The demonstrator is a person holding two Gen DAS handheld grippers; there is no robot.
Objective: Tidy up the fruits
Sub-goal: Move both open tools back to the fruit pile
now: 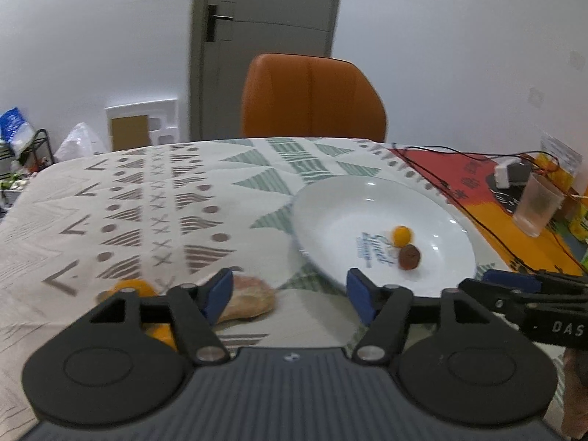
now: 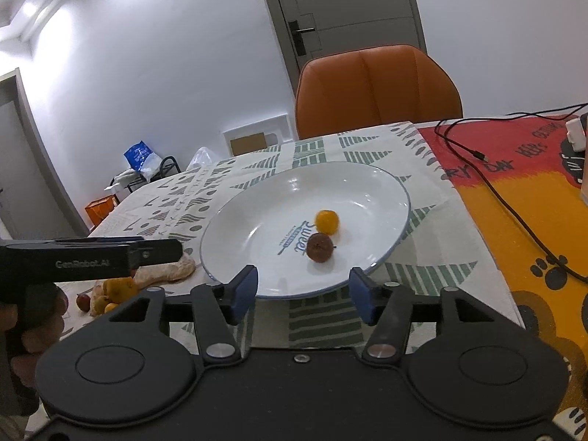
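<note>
Two fruits, a small orange one and a brown one, already lie in the white plate. Both the left gripper and the right gripper have jaws spread, holding nothing. Next I judge the left must descend on the pale fruit beside the plate.

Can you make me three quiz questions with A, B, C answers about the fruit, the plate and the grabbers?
1. Where is the orange fruit?
A. on the chair
B. on the plate
C. in the cup

2. How many fruits lie on the plate?
A. two
B. four
C. none

3. How is the right gripper?
A. shut on a fruit
B. shut on the plate
C. open, holding nothing

Answers:
1. B, since it sits on the white plate beside the brown fruit.
2. A, since only the orange one and the brown one are there; other fruits lie on the cloth to the left.
3. C, since its blue fingers stand wide apart near the plate's front rim with nothing between them. The left gripper is open too.
</note>
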